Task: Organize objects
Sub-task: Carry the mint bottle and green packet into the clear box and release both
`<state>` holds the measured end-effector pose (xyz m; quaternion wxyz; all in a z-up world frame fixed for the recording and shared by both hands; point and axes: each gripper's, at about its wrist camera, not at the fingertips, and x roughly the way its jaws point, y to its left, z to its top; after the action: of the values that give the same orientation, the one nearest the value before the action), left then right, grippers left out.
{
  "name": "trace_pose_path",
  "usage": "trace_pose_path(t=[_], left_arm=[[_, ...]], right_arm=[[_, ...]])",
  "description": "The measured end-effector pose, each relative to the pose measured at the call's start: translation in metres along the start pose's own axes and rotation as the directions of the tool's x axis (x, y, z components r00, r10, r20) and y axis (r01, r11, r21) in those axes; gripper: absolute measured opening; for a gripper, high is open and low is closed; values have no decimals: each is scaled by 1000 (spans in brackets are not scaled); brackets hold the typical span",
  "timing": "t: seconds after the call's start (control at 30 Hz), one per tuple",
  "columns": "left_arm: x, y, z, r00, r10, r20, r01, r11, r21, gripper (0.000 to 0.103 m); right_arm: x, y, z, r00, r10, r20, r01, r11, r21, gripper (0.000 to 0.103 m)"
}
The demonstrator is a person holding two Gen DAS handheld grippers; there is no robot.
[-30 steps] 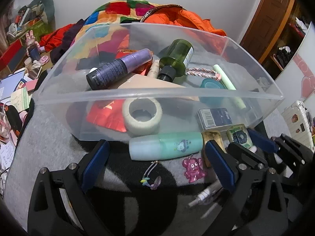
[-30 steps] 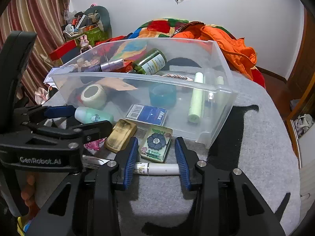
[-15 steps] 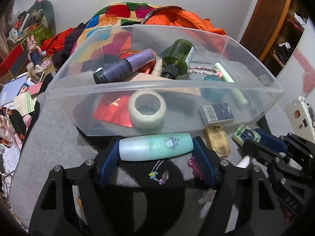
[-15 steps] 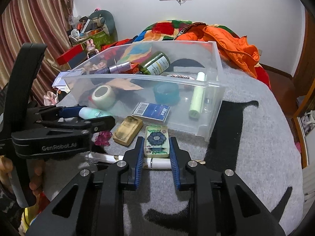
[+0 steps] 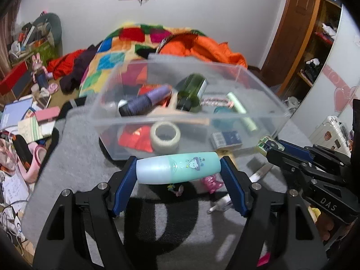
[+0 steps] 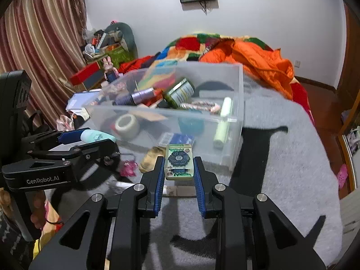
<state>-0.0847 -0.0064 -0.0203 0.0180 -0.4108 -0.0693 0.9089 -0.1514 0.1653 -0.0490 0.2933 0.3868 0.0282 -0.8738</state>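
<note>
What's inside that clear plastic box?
In the clear bin: a tape roll, purple bottle, green bottle, blue card box, pale green tube, braided cord. Whatever lies under the bottles is covered.

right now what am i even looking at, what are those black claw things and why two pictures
The claws are not a robot: a person holds a two-finger gripper in each hand, each carrying a wide-angle camera looking along its fingers. So one picture comes from the left gripper, the other from the right gripper.

The left one is clamped on a mint green bottle; the right one on a small flat tin with a flower picture. Both are held in front of a clear plastic bin that sits on a grey blanket. The bin already holds a tape roll, a purple bottle and a dark green bottle.
</note>
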Motion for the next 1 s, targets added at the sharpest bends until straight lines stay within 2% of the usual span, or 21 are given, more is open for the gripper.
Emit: trace_pose_path(t=[0.3,0.57,0.8,1.0], left_arm=[[-29,-8,19,995,-20,94,18,1000,23,73],[-37,-12,38,988,-30,151,22,999,50,73],[-26,-9,51,988,-45,149,39,998,42,73],[-6,-2,60,991,-64,117,62,998,15,73]], right_arm=[[-32,9,19,995,1,99,3,999,-36,22],[-40,5,44,988,-23,155,30,999,-40,22],[-30,1,64,988,-11,155,19,998,-53,22],[-10,-3,70,992,-29,125,35,998,-45,22]])
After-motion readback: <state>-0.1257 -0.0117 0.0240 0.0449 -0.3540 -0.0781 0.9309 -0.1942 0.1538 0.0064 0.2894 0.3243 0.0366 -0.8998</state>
